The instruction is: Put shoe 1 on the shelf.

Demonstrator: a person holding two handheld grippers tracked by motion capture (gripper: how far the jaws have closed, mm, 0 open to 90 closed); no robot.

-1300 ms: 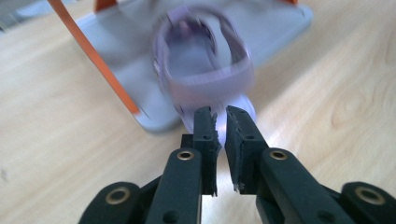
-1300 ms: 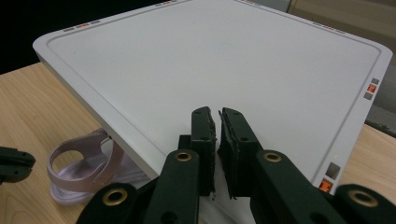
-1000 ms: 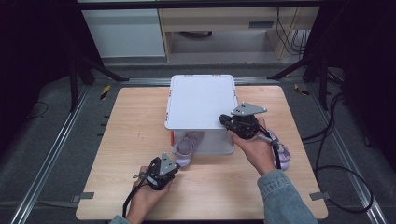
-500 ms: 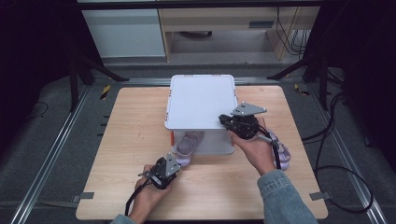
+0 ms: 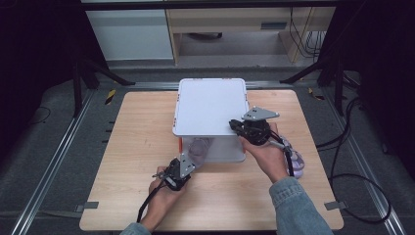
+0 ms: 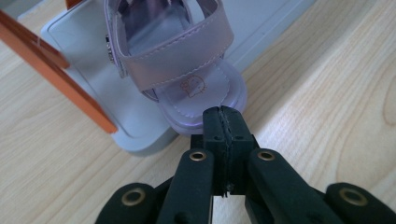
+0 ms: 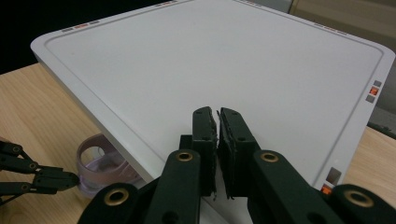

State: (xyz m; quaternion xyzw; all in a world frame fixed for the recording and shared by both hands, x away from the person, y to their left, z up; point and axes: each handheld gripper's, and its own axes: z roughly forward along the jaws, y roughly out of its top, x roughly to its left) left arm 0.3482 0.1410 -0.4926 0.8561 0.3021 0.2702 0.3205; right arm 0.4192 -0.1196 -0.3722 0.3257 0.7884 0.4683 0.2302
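Note:
A white storage box [image 5: 210,105] with a flat lid [image 7: 224,56] stands mid-table. Its front flap [image 6: 88,79], on orange hinges, lies folded down. A lilac sandal [image 5: 198,147] rests on the flap [image 6: 187,70], heel end into the box. My left gripper [image 5: 188,159] is shut, and its tips [image 6: 224,114] touch the sandal's toe edge with nothing between them. My right gripper [image 5: 234,125] is shut and lies on the lid's front right corner [image 7: 217,114]. In the right gripper view, the sandal [image 7: 100,161] shows under the lid edge, with the left gripper [image 7: 56,179] beside it.
A second lilac sandal [image 5: 295,156] lies on the wooden table [image 5: 137,127] right of the box, under the right wrist. Cables trail from both grippers. Dark floor, tripod legs and metal rails surround the table.
My left gripper has moved forward and to the right, up to the sandal's toe at the box front. The right gripper has stayed on the lid.

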